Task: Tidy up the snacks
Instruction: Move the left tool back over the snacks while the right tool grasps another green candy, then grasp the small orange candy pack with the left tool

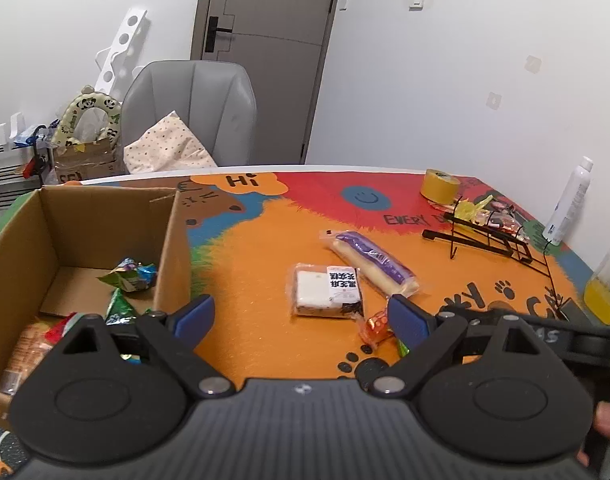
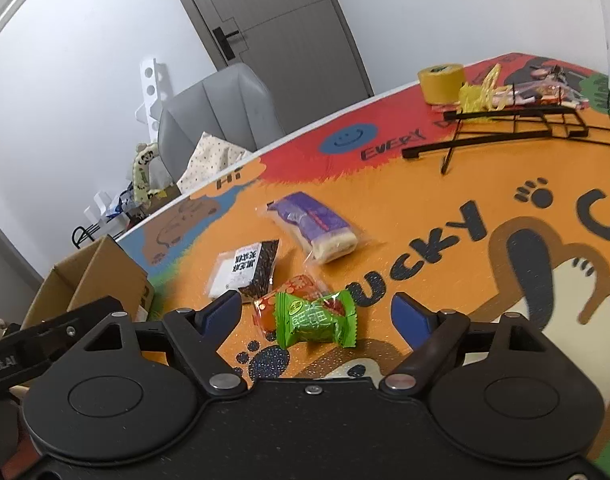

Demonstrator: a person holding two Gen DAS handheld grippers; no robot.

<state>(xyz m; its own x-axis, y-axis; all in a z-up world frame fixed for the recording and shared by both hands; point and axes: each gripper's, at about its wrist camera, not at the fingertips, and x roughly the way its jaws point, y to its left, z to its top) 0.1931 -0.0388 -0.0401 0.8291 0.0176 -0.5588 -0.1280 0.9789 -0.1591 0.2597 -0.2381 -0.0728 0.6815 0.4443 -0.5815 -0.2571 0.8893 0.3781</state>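
Nearest the right tool (image 2: 316, 314): a green-wrapped candy (image 2: 314, 322) and an orange-wrapped candy (image 2: 285, 300), touching, lie on the table (image 2: 445, 300) between its spread fingers; nothing gripped. Left tool (image 1: 301, 320) also released, empty, hovering beside the cardboard box (image 1: 173, 248).

Progress, judged: partly done. The box already holds several wrapped snacks (image 1: 129, 276). Left out: 2 candies, a black-and-white cake packet (image 1: 327, 290) and a purple-wrapped bread roll (image 1: 371, 262), near each other mid-table.

Surface: bright orange cartoon mat. Far side: yellow tape roll (image 1: 439, 186), black wire rack (image 1: 493, 236), white bottle (image 1: 567, 204), juice bottle (image 1: 607, 280). Room: grey chair (image 1: 193, 108), grey door (image 1: 273, 40), white walls.
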